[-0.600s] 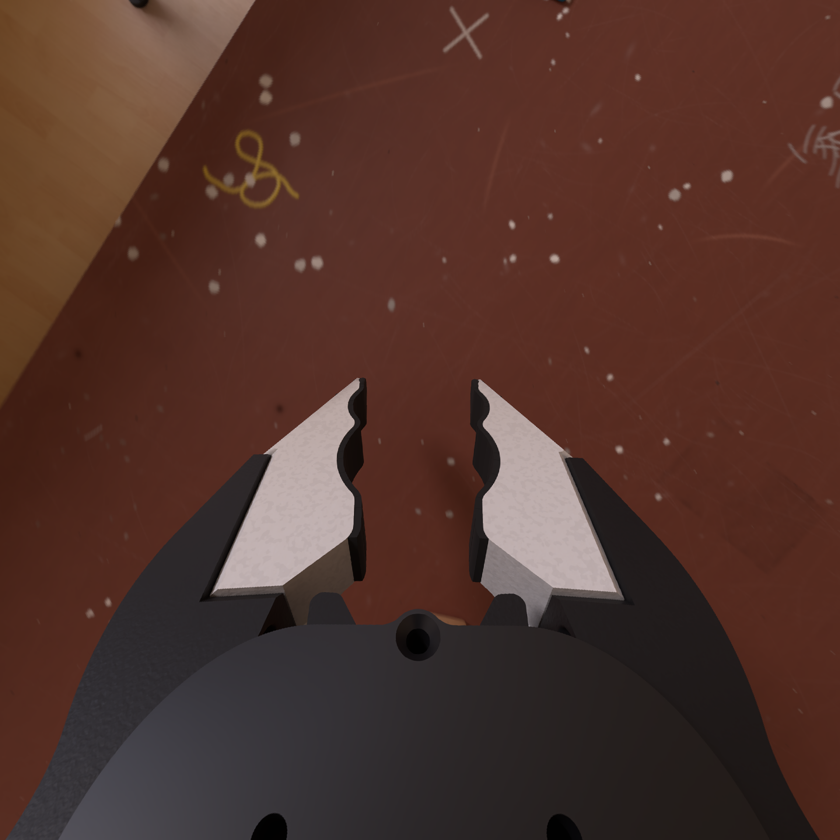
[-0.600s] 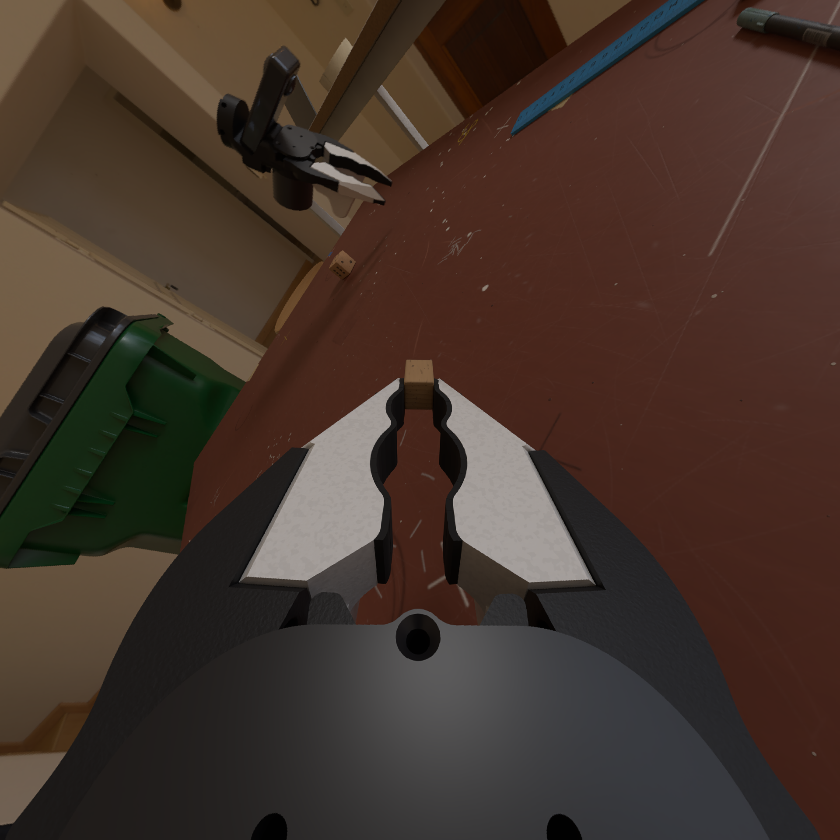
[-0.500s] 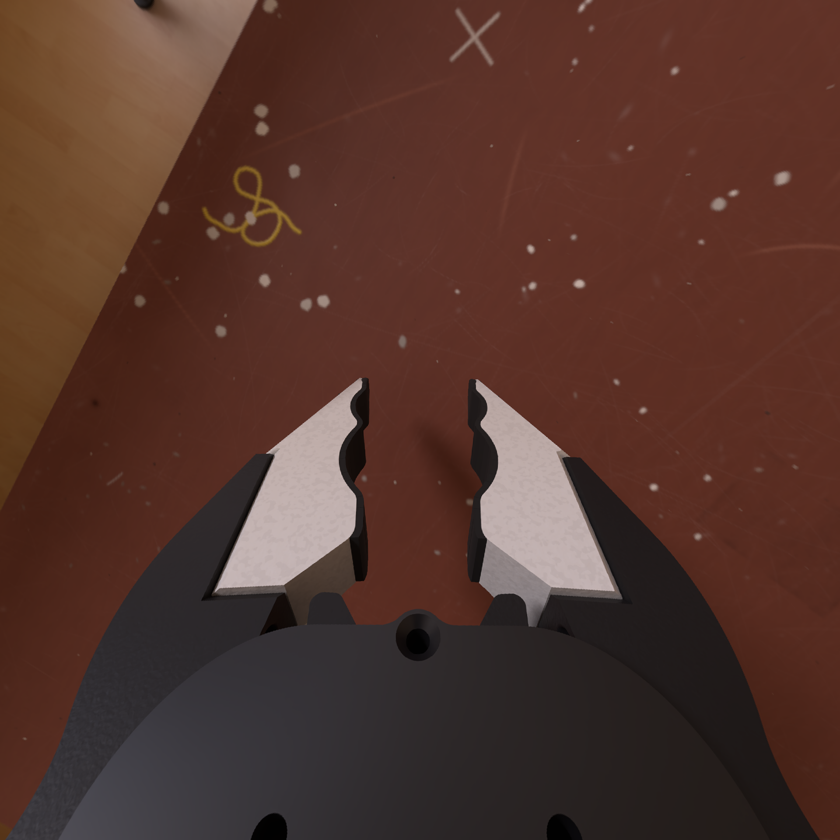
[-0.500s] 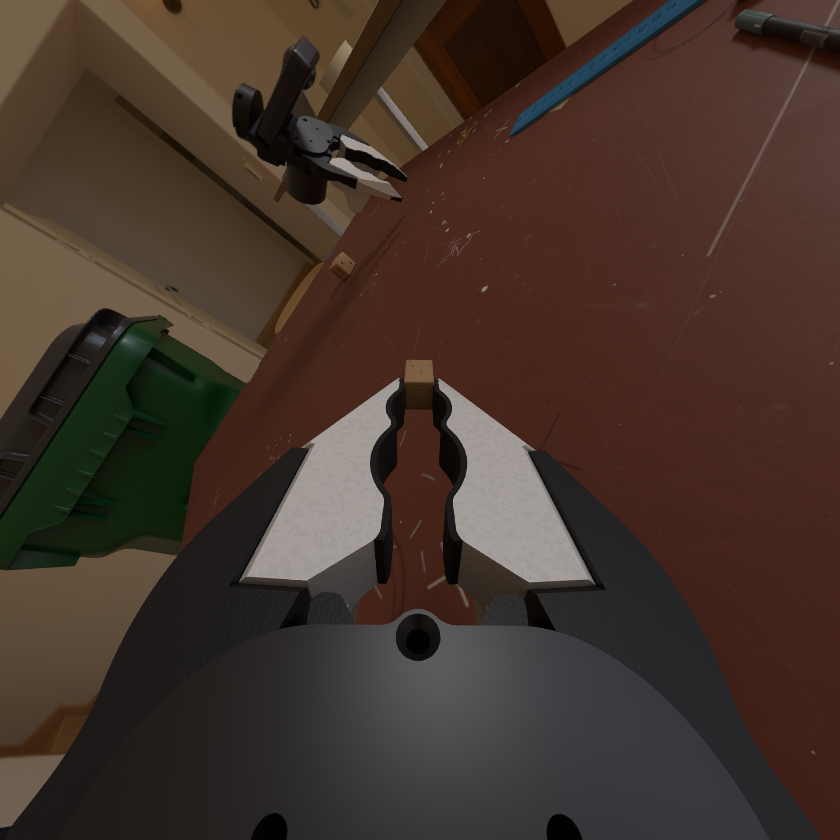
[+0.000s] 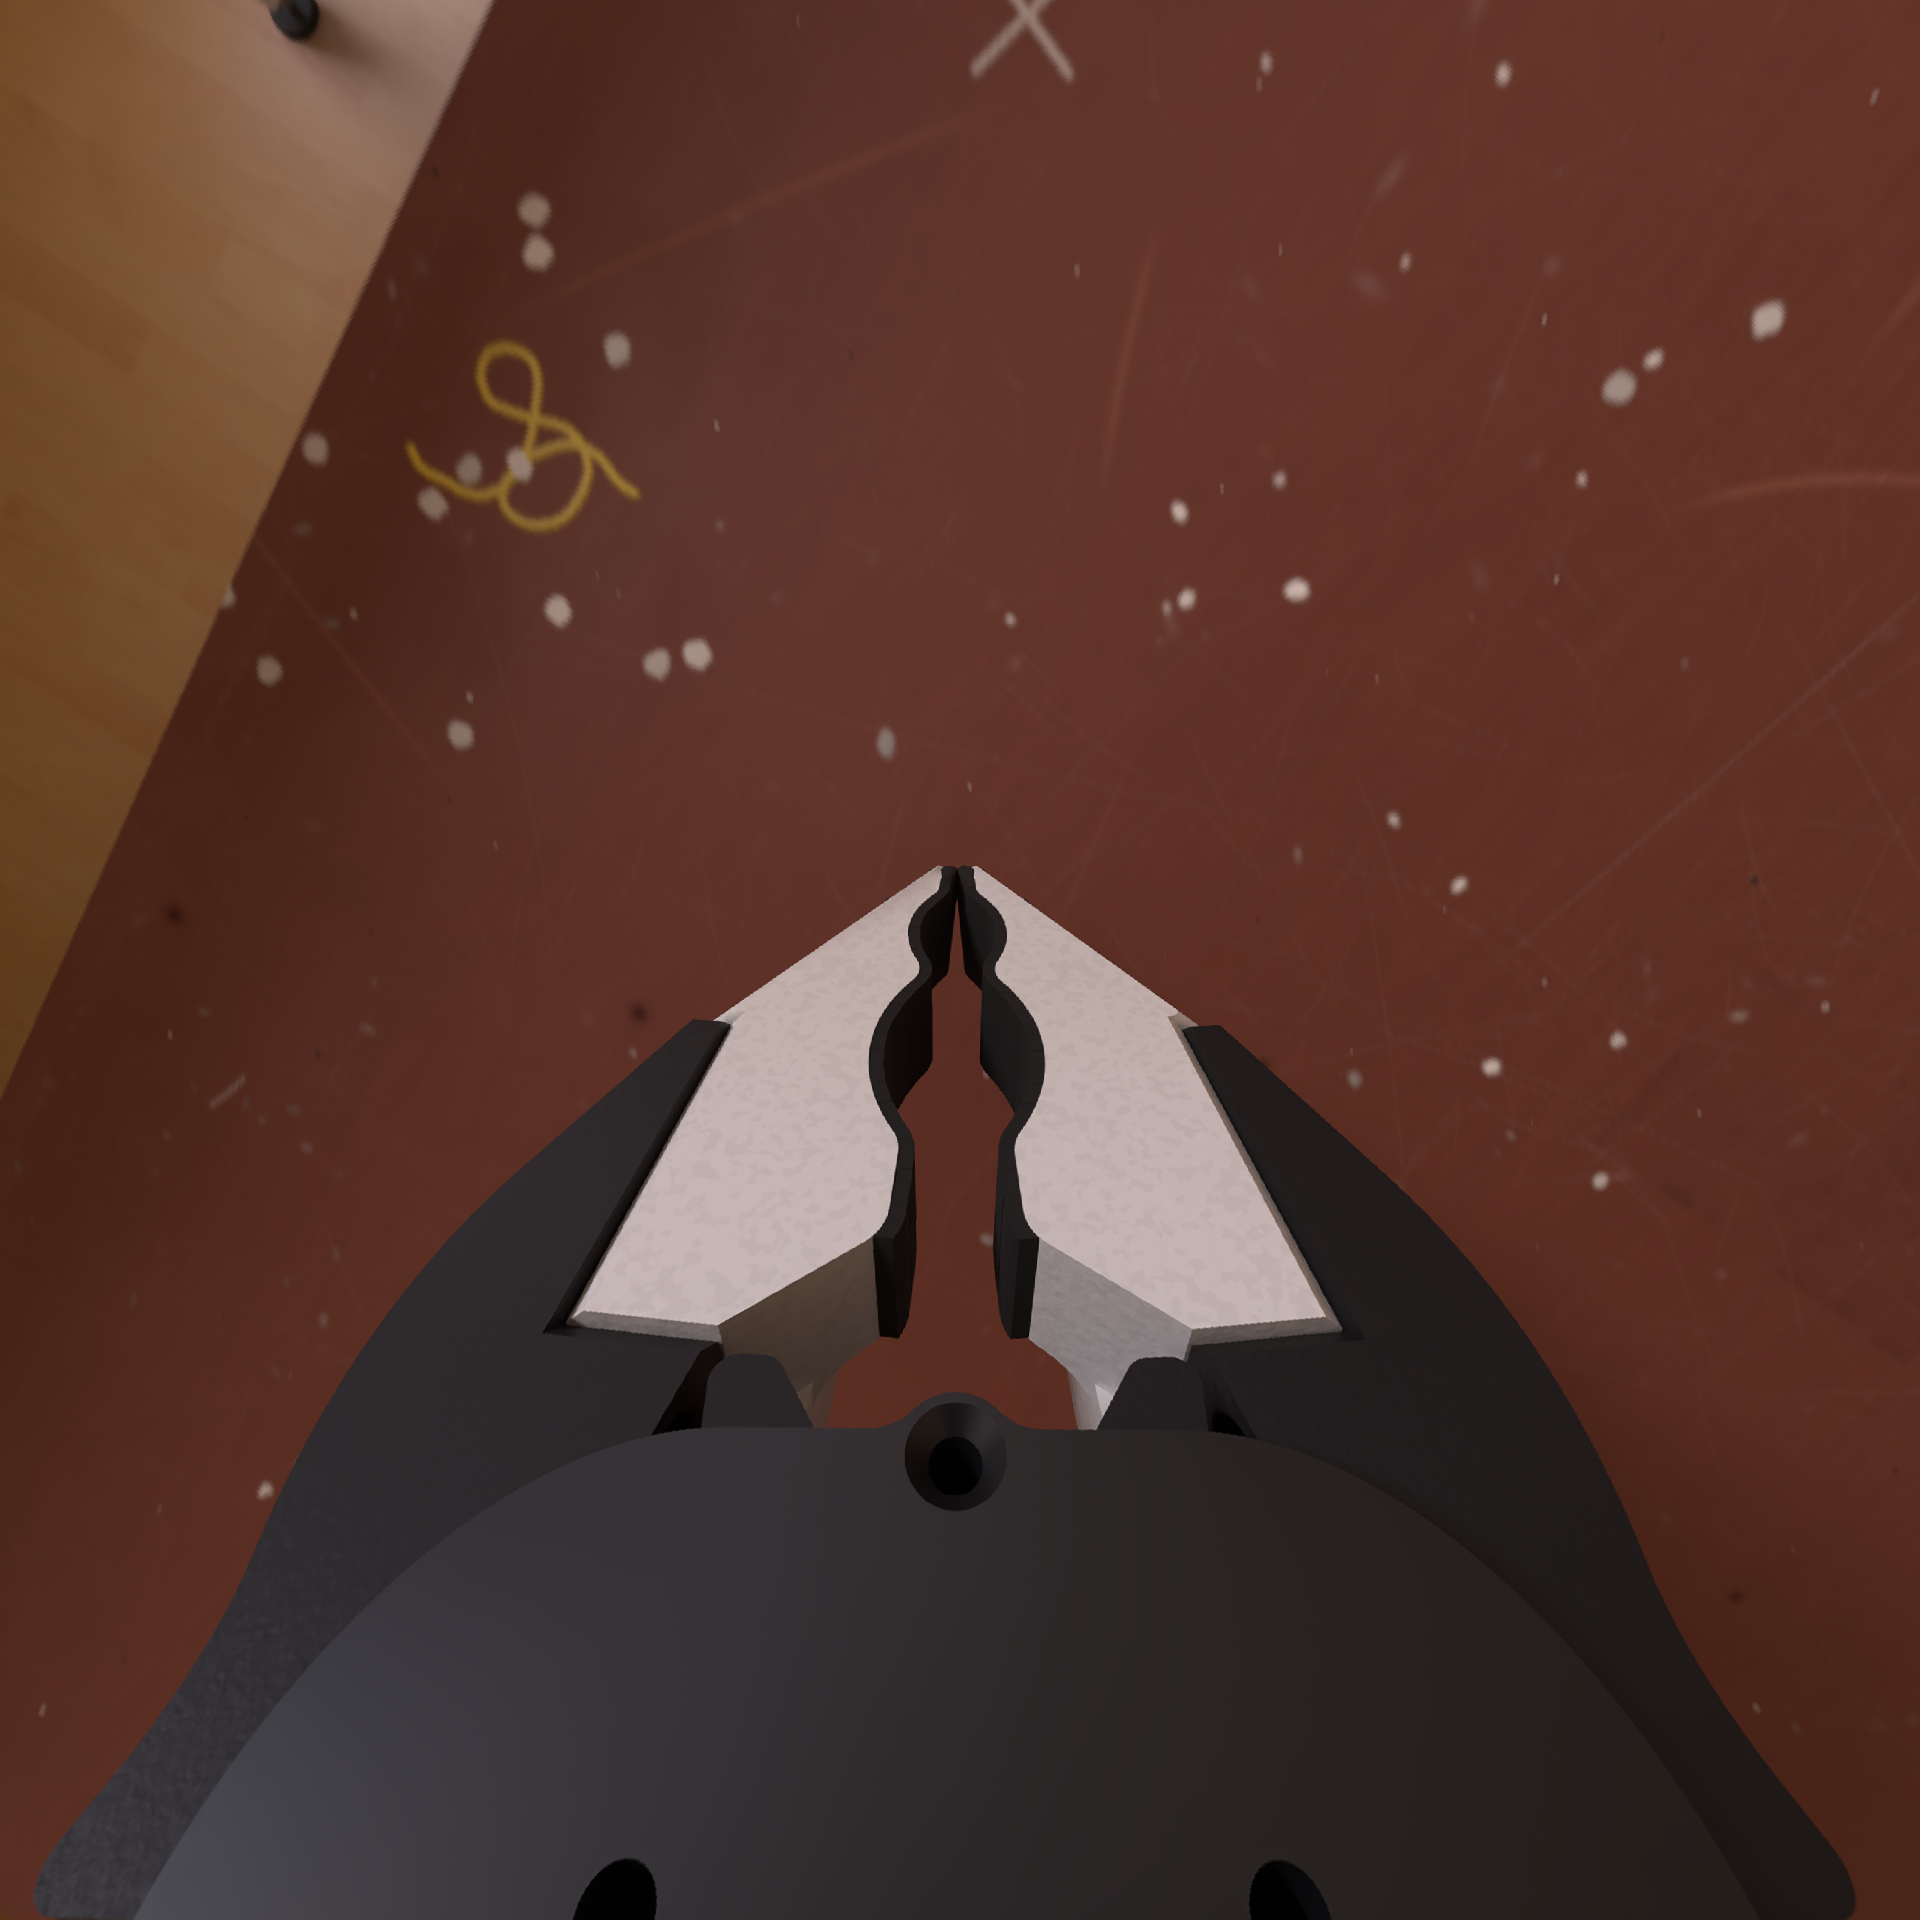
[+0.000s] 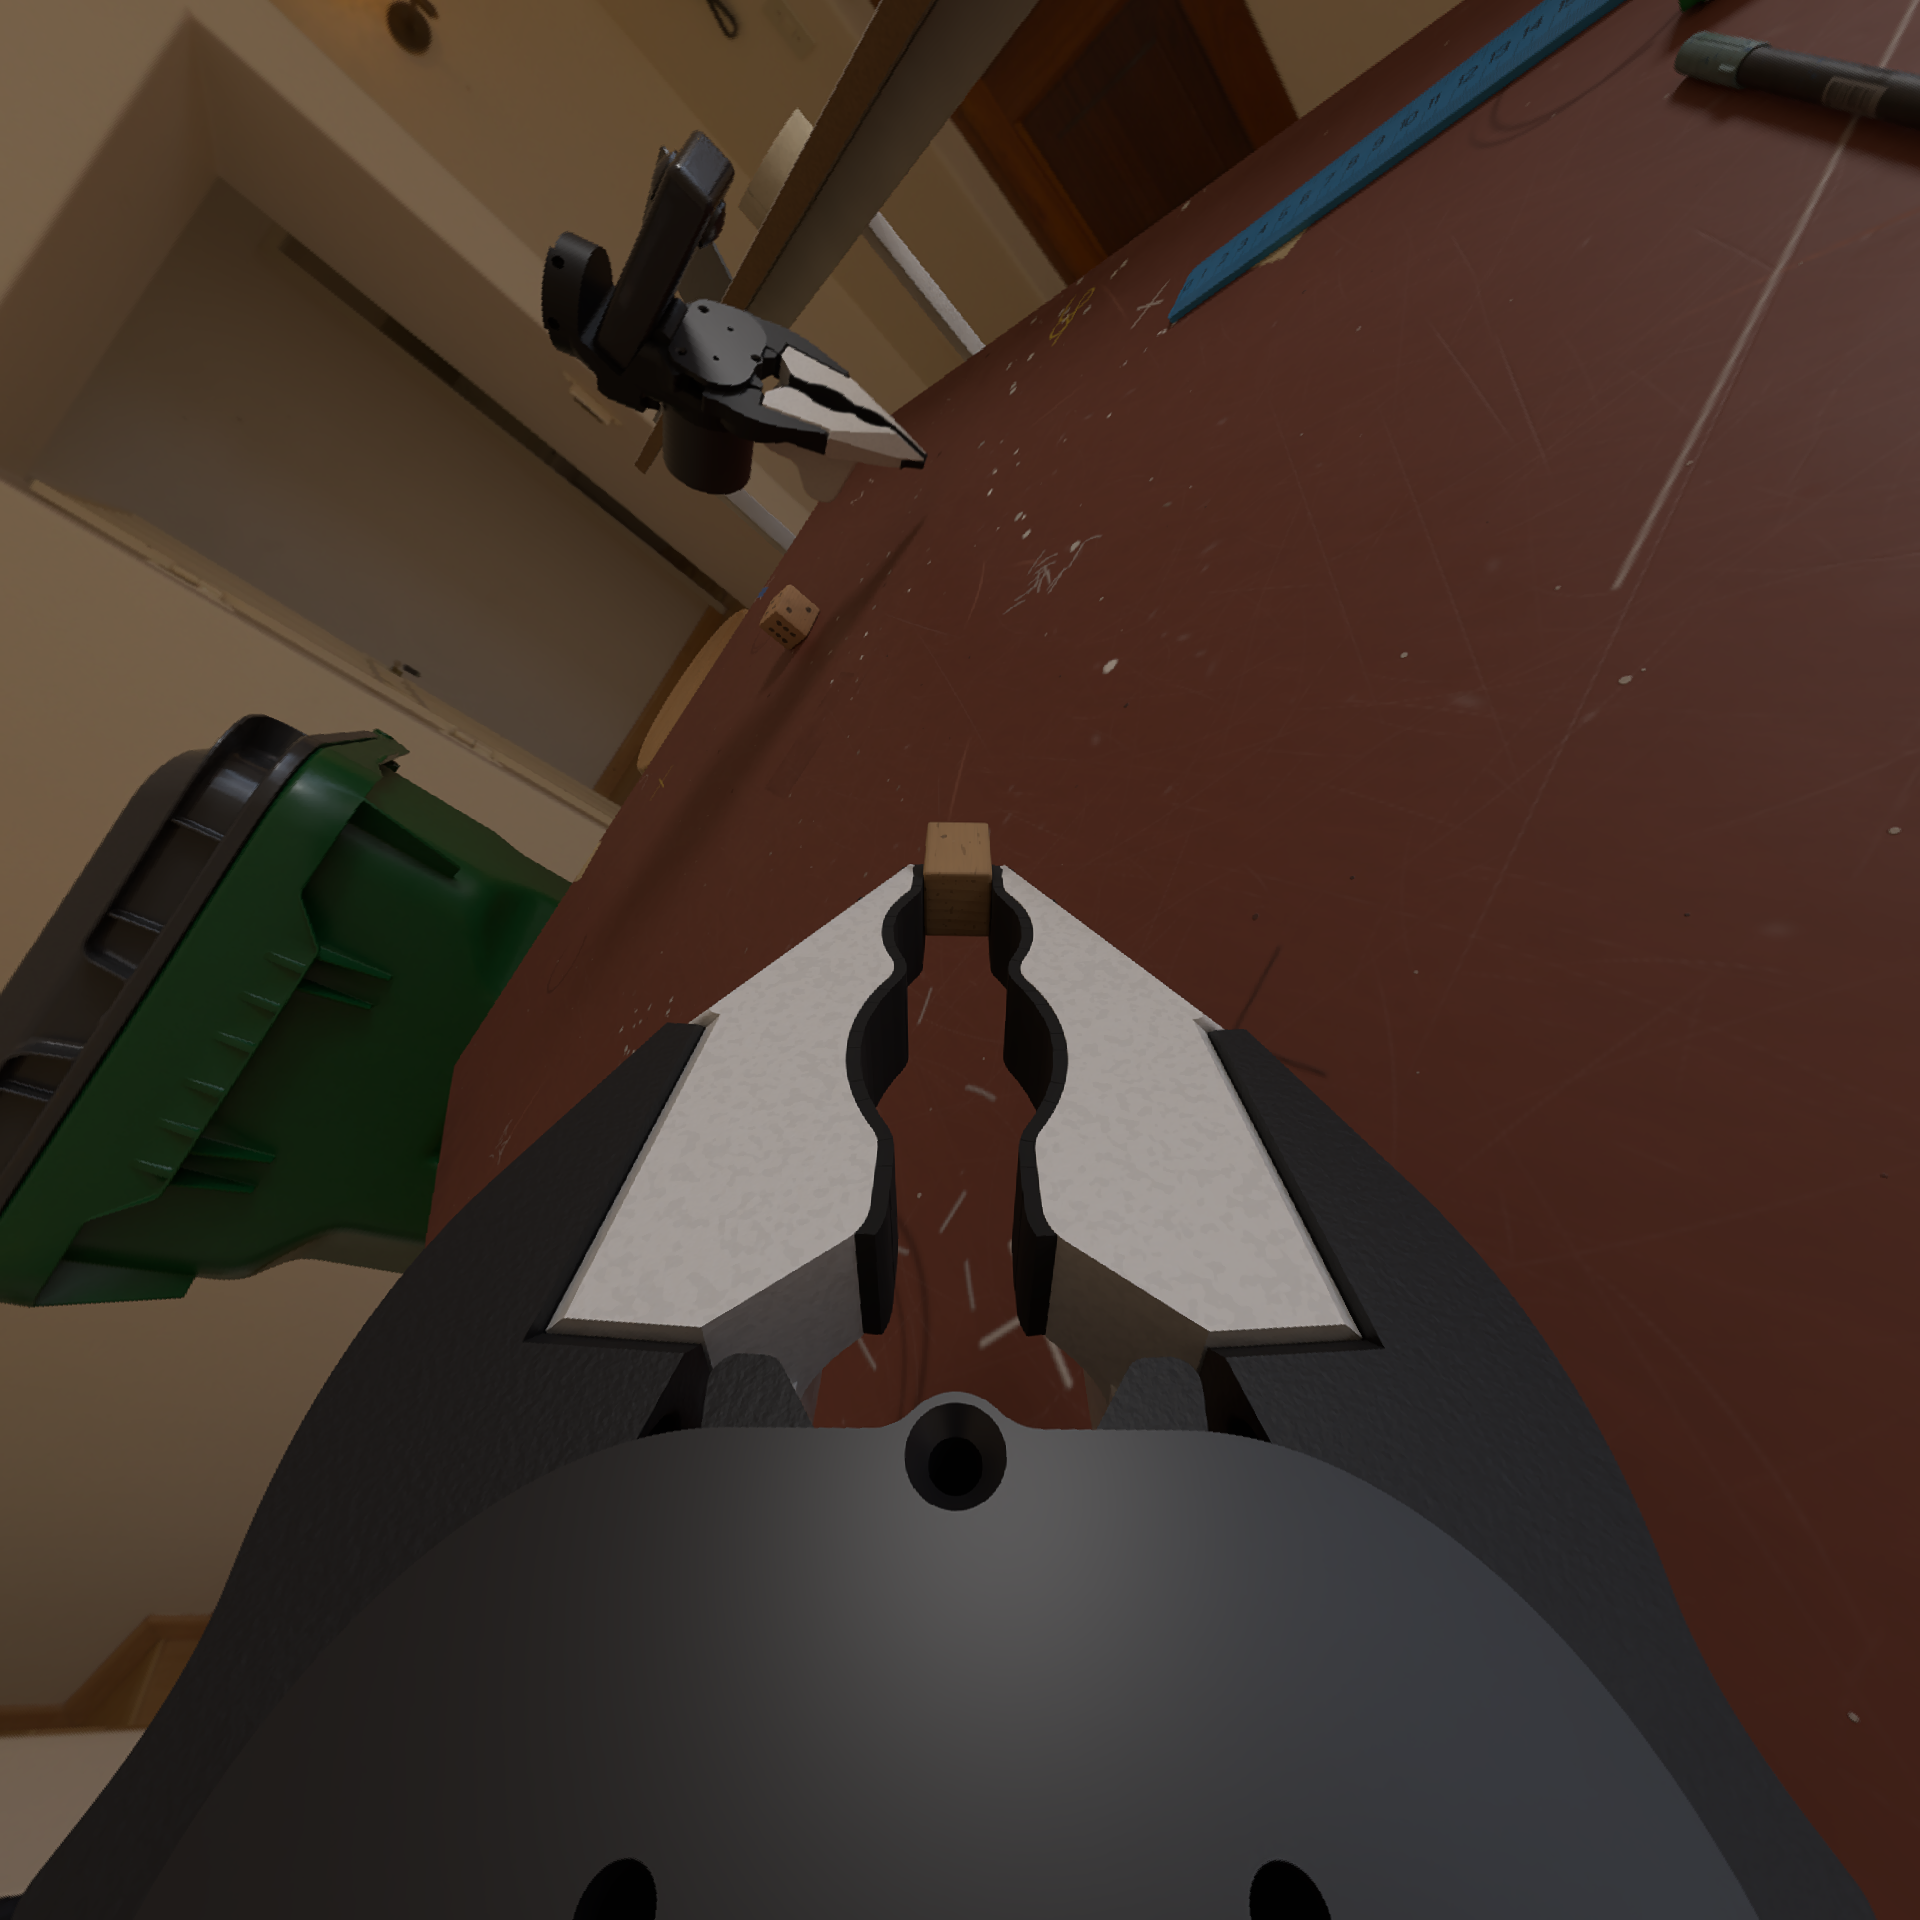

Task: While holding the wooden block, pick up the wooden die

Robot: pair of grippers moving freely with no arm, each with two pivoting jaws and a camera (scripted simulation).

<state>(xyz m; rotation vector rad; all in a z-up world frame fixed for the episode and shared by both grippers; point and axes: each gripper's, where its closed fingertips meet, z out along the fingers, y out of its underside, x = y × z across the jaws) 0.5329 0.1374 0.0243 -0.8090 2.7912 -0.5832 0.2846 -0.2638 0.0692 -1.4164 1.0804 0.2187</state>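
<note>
My right gripper (image 6: 957,896) is shut on a small wooden block (image 6: 957,878), held at the fingertips above the dark red table (image 6: 1351,727). The wooden die (image 6: 788,616) lies near the table's left edge, farther off. My left gripper (image 5: 956,875) is shut and empty, its tips together over bare table (image 5: 1351,623). It also shows in the right wrist view (image 6: 894,449), hovering above the table beyond the die. The die does not show in the left wrist view.
A green bin (image 6: 208,1018) stands off the table's left side. A blue ruler (image 6: 1382,156) and a dark marker (image 6: 1797,78) lie at the far end. A yellow scribble (image 5: 525,447) and white specks mark the table near its left edge (image 5: 312,447).
My left gripper has closed from open to shut, empty, and moved away from the die along the table. My right gripper still holds the block in place.
</note>
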